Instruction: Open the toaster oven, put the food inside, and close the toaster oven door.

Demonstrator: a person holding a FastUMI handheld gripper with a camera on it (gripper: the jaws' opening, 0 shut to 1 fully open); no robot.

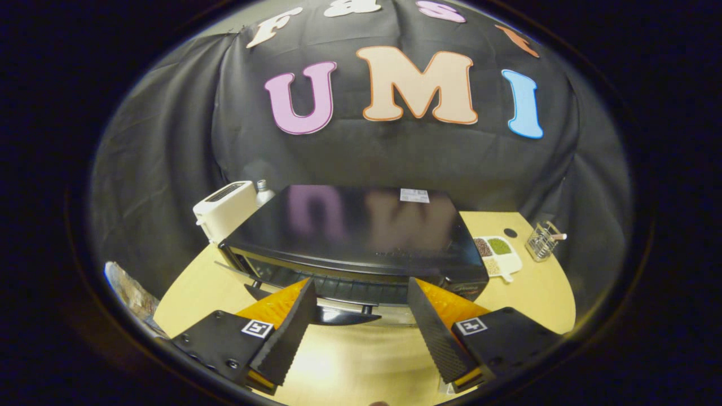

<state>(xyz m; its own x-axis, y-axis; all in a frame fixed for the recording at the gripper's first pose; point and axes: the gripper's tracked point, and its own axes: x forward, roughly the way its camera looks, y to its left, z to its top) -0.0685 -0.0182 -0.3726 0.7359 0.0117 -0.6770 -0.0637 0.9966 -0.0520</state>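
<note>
Gripper [361, 288]: fingers spread wide apart, nothing held between them, tips raised above the table [524, 293] and level with the front of the toaster oven [361, 237]. The oven's door handle [338, 307], a horizontal bar, runs across the gap between the fingertips, just ahead of them; contact with either finger cannot be confirmed. The toaster oven stands directly beyond the fingers on the light wooden table, its glossy black top facing the camera, with a small white sticker [414, 195] near the rear edge. Whether the door is fully shut cannot be determined from this angle. Behind the oven's left corner: a white slot toaster [225, 208] and, beside it, a bottle [263, 193]. To the oven's right: a white divided dish [499, 256] holding grains or beans, and farther right a wire basket [542, 241].
</note>
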